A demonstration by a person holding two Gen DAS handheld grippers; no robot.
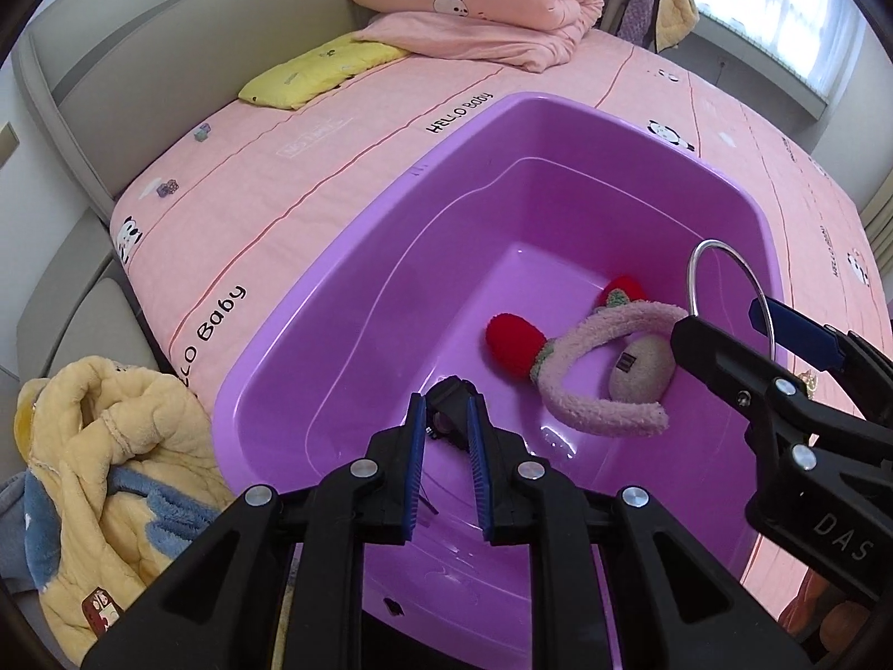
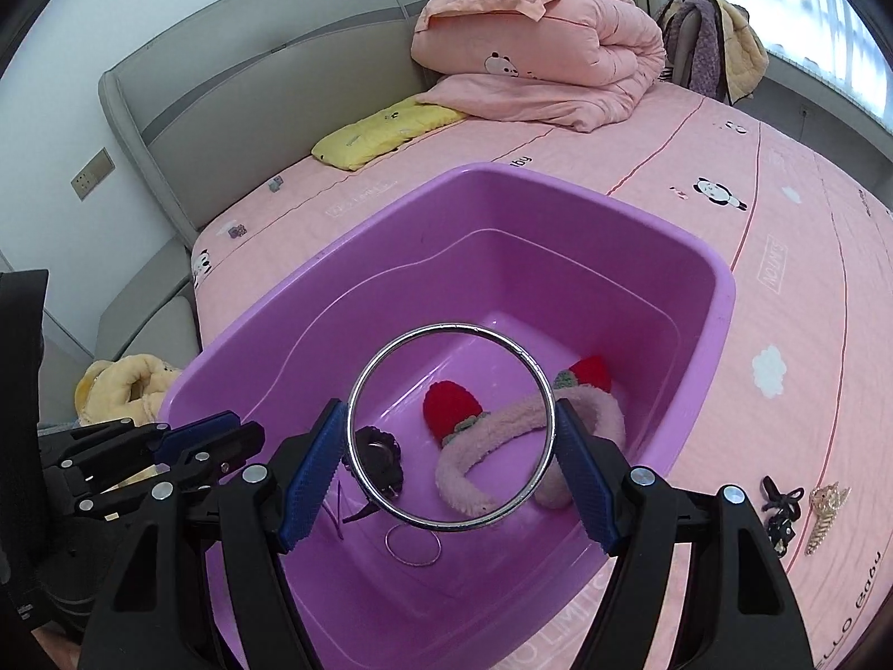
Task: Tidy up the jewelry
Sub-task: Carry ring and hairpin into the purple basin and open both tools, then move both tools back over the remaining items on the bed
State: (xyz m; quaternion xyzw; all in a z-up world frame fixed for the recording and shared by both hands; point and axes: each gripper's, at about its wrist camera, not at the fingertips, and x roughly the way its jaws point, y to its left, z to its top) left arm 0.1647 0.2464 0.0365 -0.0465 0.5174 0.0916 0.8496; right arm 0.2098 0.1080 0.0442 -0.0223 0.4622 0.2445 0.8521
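A purple plastic tub (image 1: 558, 111) (image 2: 720, 290) sits on the pink bed. In it lie a fluffy pink headband with red strawberries (image 1: 591, 357) (image 2: 502, 419), a black watch (image 2: 382, 455) and a thin silver ring (image 2: 413, 547). My right gripper (image 2: 451, 463) is shut on a large silver bangle (image 2: 452, 332) (image 1: 720, 248) and holds it above the tub. My left gripper (image 1: 446, 458) hangs over the tub's near side, jaws slightly apart around the black watch (image 1: 449, 399); whether they grip it is unclear.
A black bow clip (image 2: 781, 508) and a gold hair clip (image 2: 826, 508) lie on the bed right of the tub. A folded pink quilt (image 2: 536, 56) and yellow pillow (image 2: 385, 128) lie near the headboard. A yellow garment (image 1: 100, 446) sits beside the bed.
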